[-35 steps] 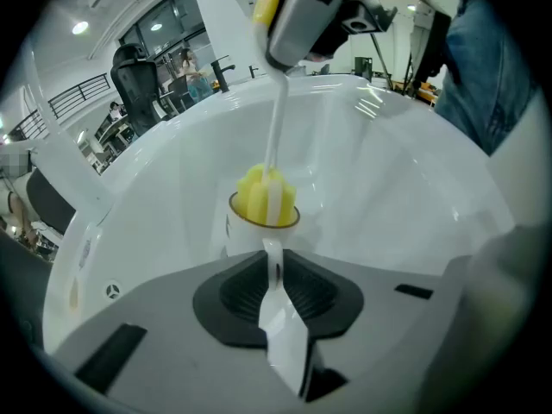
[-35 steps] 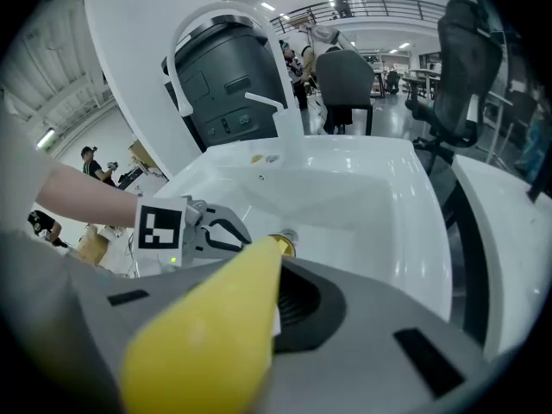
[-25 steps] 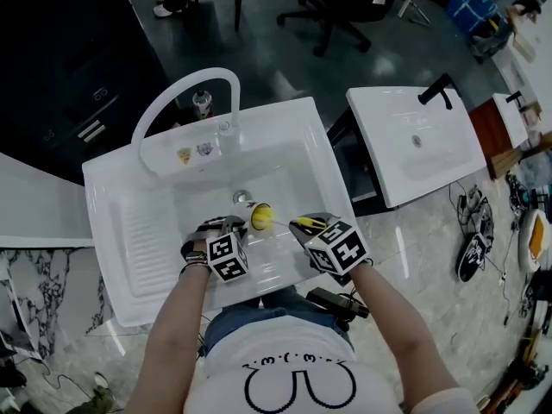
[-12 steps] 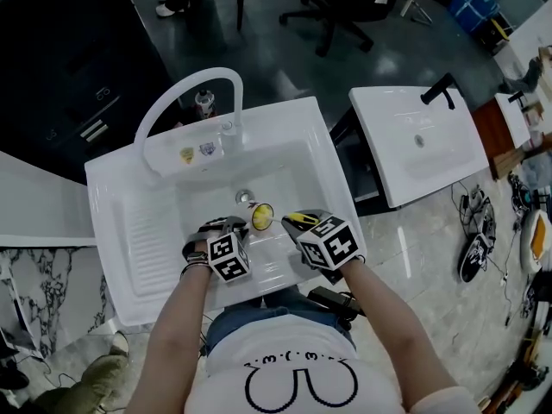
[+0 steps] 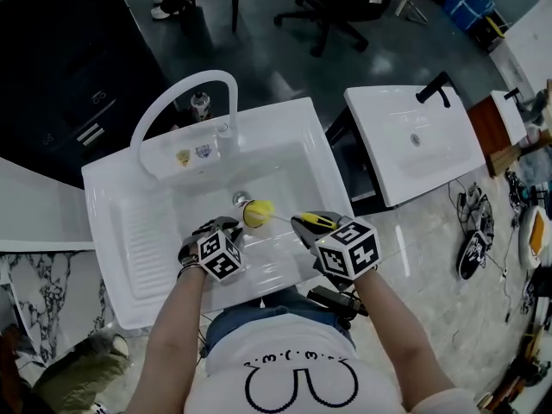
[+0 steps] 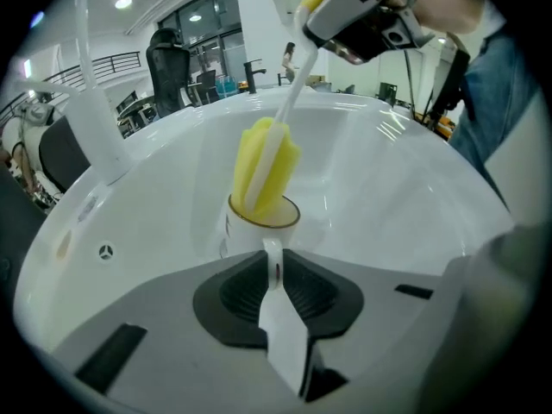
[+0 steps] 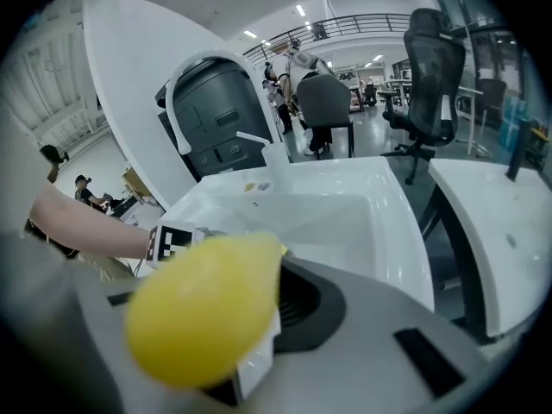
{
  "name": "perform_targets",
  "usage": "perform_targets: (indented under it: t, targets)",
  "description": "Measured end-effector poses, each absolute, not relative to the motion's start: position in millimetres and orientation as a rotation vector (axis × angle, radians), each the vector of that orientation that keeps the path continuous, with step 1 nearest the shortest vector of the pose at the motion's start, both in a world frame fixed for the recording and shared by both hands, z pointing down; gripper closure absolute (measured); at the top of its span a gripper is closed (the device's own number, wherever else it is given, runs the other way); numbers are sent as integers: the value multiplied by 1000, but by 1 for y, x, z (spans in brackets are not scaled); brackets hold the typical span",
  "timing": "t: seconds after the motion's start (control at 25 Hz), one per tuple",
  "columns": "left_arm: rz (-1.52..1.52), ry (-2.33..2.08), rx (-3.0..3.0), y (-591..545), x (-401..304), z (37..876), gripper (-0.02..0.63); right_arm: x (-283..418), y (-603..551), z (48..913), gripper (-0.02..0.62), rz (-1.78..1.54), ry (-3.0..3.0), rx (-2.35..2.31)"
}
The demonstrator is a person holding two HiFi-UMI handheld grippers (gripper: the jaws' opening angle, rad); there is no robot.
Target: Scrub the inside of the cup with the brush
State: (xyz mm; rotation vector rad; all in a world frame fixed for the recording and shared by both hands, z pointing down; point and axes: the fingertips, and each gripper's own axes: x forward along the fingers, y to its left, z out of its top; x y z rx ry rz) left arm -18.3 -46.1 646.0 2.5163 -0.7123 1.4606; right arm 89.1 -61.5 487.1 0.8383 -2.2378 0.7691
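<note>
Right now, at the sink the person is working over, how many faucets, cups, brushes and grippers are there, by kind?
faucet: 1
cup: 1
brush: 1
grippers, left gripper and right gripper: 2
Total: 5

Dim head view, bright gripper views, fisheye dark corners, brush handle (image 7: 203,304) blurred

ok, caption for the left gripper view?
Left tool grips the cup by its handle; right tool holds the yellow brush in it.
</note>
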Motion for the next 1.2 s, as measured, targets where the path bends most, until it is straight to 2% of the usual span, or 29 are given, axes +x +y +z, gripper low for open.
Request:
perform_targets:
  t: [0.36, 0.6, 1.2]
  targets:
    - [1017, -872, 2231, -57, -30, 644, 541, 92, -57, 461, 555, 811, -2306, 814]
    - [790, -914, 2024, -63, -38, 644, 543, 82, -42, 483, 555, 771, -2210, 692]
    - [898, -870, 2060, -54, -38, 645, 543, 53, -55, 549, 555, 778, -2088, 660]
